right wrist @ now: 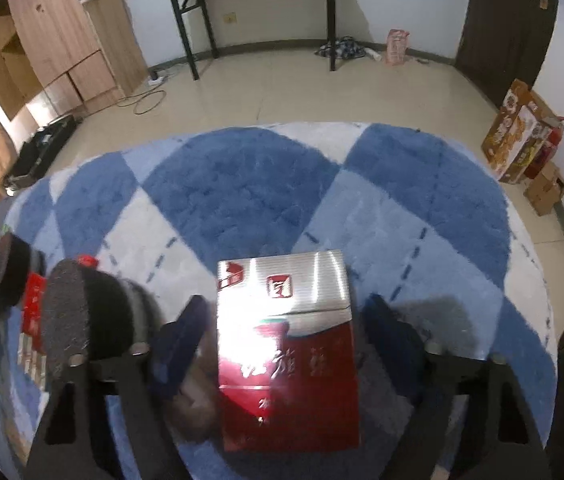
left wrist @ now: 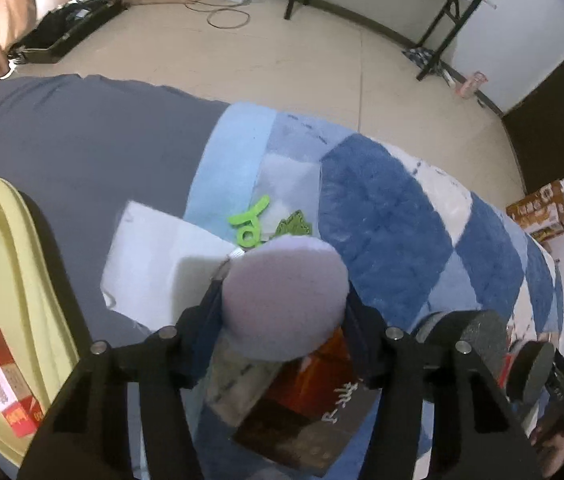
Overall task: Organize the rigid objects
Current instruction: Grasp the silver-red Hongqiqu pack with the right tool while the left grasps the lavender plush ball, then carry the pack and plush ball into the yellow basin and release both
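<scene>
In the left wrist view my left gripper (left wrist: 286, 304) is shut on a dark brown and orange box (left wrist: 314, 408); a pale lilac round pad (left wrist: 284, 300) sits over the box between the fingers. A cream tray (left wrist: 37, 280) at the left holds red cigarette packs (left wrist: 1, 380). In the right wrist view my right gripper (right wrist: 282, 320) is open, its fingers on either side of a red and silver cigarette pack (right wrist: 286, 352) lying on the blue and white rug (right wrist: 241, 192), with gaps on both sides.
A white foam sheet (left wrist: 161, 256), a green plastic piece (left wrist: 249, 224) and a clear bag (left wrist: 290, 184) lie on the bed ahead of the left gripper. Grey bedsheet (left wrist: 81, 140) is at left. Cardboard boxes (right wrist: 522, 136) and a black desk (right wrist: 257, 0) stand on the floor beyond.
</scene>
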### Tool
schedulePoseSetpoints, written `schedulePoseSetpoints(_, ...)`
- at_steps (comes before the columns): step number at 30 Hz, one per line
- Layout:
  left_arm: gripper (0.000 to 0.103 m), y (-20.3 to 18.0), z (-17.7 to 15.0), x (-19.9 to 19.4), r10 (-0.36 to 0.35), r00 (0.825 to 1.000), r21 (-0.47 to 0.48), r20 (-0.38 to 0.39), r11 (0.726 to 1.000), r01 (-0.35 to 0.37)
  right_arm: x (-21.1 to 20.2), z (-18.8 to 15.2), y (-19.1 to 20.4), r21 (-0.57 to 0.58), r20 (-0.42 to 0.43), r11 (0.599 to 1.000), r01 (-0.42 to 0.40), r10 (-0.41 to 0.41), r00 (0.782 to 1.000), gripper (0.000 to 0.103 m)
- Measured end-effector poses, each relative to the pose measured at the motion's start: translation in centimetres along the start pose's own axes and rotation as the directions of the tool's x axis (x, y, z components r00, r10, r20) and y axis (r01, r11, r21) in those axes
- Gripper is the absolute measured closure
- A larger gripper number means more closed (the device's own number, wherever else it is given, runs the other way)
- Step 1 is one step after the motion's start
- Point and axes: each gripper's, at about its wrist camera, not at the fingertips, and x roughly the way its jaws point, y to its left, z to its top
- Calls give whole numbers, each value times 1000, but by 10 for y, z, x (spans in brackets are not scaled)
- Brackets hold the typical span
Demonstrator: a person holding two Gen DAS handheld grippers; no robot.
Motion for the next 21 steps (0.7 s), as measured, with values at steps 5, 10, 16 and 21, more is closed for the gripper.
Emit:
schedulePoseSetpoints(5,48,5,0,-1,-26,1000,-7,1,1000,26,2,-1,-3,-30,29,1000,-4,5,1000,47)
schedulePoseSetpoints(10,48,11,-2,-22,-28,998,22,54,999,27,-15,-9,-12,-7,91,1000,-29,30,995,48)
schedulePoseSetpoints(16,48,22,-3,-67,-36,990,36,136,999,31,-66,-10,-11,-36,154,999,-24,30,988,48)
schedulePoseSetpoints(21,48,42,-13,-108,-31,985,18,171,999,28,-132,-3,18,-97,222,994,-51,72,972,48)
